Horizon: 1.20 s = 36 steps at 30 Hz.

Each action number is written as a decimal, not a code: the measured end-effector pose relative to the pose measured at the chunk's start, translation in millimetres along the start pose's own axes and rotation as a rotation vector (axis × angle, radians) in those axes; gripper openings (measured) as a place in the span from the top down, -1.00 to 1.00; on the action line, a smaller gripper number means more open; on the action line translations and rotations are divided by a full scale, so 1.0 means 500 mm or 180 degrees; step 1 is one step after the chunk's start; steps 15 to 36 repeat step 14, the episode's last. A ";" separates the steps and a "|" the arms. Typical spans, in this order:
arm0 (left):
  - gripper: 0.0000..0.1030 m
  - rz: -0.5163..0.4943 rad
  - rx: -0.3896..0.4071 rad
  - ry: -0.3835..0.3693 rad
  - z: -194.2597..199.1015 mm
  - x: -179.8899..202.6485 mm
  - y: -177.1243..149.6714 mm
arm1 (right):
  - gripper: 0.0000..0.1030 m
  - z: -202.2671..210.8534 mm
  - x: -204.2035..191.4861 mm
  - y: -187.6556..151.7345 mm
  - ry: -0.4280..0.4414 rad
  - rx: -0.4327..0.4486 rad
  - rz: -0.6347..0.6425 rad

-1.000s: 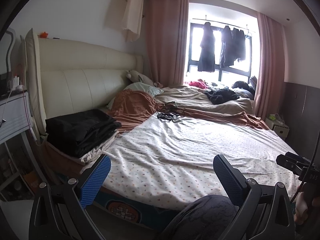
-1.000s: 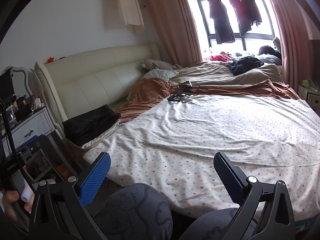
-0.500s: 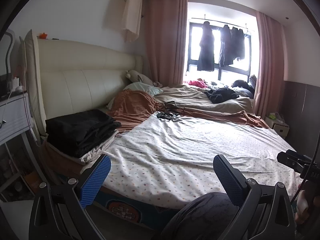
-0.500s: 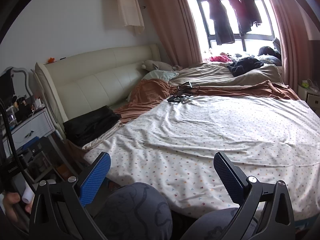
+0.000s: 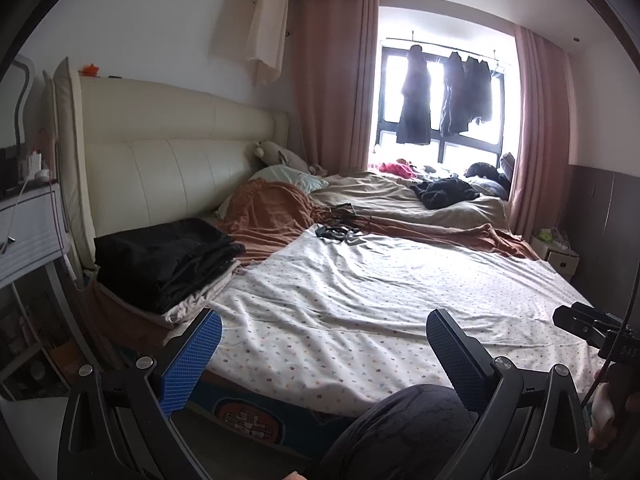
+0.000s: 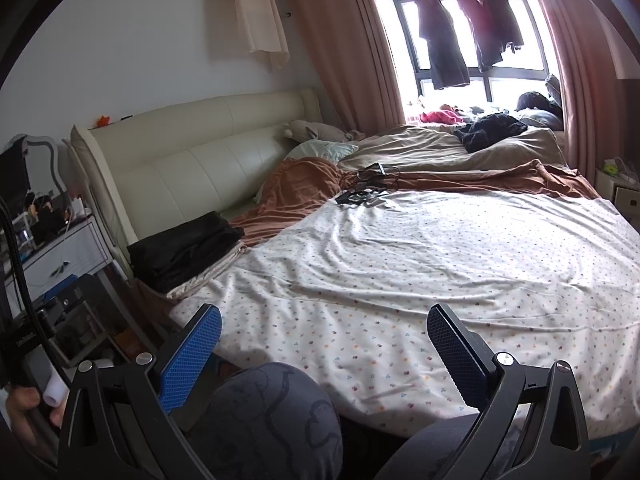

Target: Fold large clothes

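Although a stack of folded black garments (image 5: 168, 256) rests at the bed's head corner beside the cream padded headboard (image 5: 160, 168), folding appears unfinished: a loose dark crumpled garment (image 5: 444, 194) lies far across the rumpled dotted cotton sheet (image 5: 380, 296). Left hand-held gripper (image 5: 324, 356) and right hand-held gripper (image 6: 324, 352) spread, empty.

Black claw (image 5: 324, 352) frames, blue textured pads (image 5: 192, 360), silver screws, grey patterned trousers (image 6: 272, 420)

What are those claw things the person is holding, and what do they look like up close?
They are two matching handheld grippers. The left gripper and the right gripper each have a black angular frame with silver screws and two broad fingers faced with blue textured pads. A black cable runs beside one handle. The person's knees show dark grey patterned trousers.
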<state>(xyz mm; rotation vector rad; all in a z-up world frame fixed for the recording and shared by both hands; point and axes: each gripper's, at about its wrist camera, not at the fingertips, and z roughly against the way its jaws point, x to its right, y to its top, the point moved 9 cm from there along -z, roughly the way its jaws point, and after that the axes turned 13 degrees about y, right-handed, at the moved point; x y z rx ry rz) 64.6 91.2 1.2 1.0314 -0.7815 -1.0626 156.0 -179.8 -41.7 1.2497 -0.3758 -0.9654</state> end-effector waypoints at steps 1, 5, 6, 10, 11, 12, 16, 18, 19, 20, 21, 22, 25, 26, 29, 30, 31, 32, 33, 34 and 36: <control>-0.99 -0.0005 0.0008 0.0014 0.001 -0.001 0.001 | -1.00 0.000 -0.001 -0.001 -0.0001 -0.0002 -0.0003; -0.99 -0.0016 -0.0014 -0.0007 0.003 0.000 0.002 | -1.00 -0.004 -0.006 -0.003 0.0001 -0.0008 -0.0023; -0.99 -0.0014 -0.0014 -0.0017 0.004 0.000 0.003 | -1.00 -0.004 -0.006 -0.004 0.0000 -0.0009 -0.0030; -0.99 -0.0018 0.0008 -0.0045 0.005 0.002 0.004 | -1.00 -0.010 -0.007 -0.005 -0.0013 -0.0031 -0.0033; -0.99 -0.0031 0.0012 -0.0046 0.005 0.003 0.004 | -1.00 -0.012 -0.007 -0.005 -0.0012 -0.0036 -0.0038; -0.99 -0.0040 0.0003 -0.0046 0.003 0.003 0.003 | -1.00 -0.014 -0.006 -0.005 -0.0017 -0.0040 -0.0045; -0.99 -0.0038 -0.0028 -0.0077 -0.002 0.004 0.001 | -1.00 -0.019 -0.003 -0.006 -0.0029 -0.0053 -0.0066; -0.99 -0.0038 -0.0028 -0.0077 -0.002 0.004 0.001 | -1.00 -0.019 -0.003 -0.006 -0.0029 -0.0053 -0.0066; -0.99 -0.0038 -0.0028 -0.0077 -0.002 0.004 0.001 | -1.00 -0.019 -0.003 -0.006 -0.0029 -0.0053 -0.0066; -0.99 -0.0038 -0.0028 -0.0077 -0.002 0.004 0.001 | -1.00 -0.019 -0.003 -0.006 -0.0029 -0.0053 -0.0066; -0.99 -0.0038 -0.0028 -0.0077 -0.002 0.004 0.001 | -1.00 -0.019 -0.003 -0.006 -0.0029 -0.0053 -0.0066; -0.99 -0.0038 -0.0028 -0.0077 -0.002 0.004 0.001 | -1.00 -0.019 -0.003 -0.006 -0.0029 -0.0053 -0.0066; -0.99 -0.0038 -0.0028 -0.0077 -0.002 0.004 0.001 | -1.00 -0.019 -0.003 -0.006 -0.0029 -0.0053 -0.0066; -0.99 -0.0038 -0.0028 -0.0077 -0.002 0.004 0.001 | -1.00 -0.019 -0.003 -0.006 -0.0029 -0.0053 -0.0066; -0.99 -0.0038 -0.0028 -0.0077 -0.002 0.004 0.001 | -1.00 -0.019 -0.003 -0.006 -0.0029 -0.0053 -0.0066; -0.99 -0.0038 -0.0028 -0.0077 -0.002 0.004 0.001 | -1.00 -0.019 -0.003 -0.006 -0.0029 -0.0053 -0.0066; -0.99 -0.0038 -0.0028 -0.0077 -0.002 0.004 0.001 | -1.00 -0.019 -0.003 -0.006 -0.0029 -0.0053 -0.0066; -0.99 -0.0038 -0.0028 -0.0077 -0.002 0.004 0.001 | -1.00 -0.019 -0.003 -0.006 -0.0029 -0.0053 -0.0066; -0.99 -0.0038 -0.0028 -0.0077 -0.002 0.004 0.001 | -1.00 -0.019 -0.003 -0.006 -0.0029 -0.0053 -0.0066; -0.99 -0.0038 -0.0028 -0.0077 -0.002 0.004 0.001 | -1.00 -0.019 -0.003 -0.006 -0.0029 -0.0053 -0.0066; -0.99 -0.0038 -0.0028 -0.0077 -0.002 0.004 0.001 | -1.00 -0.019 -0.003 -0.006 -0.0029 -0.0053 -0.0066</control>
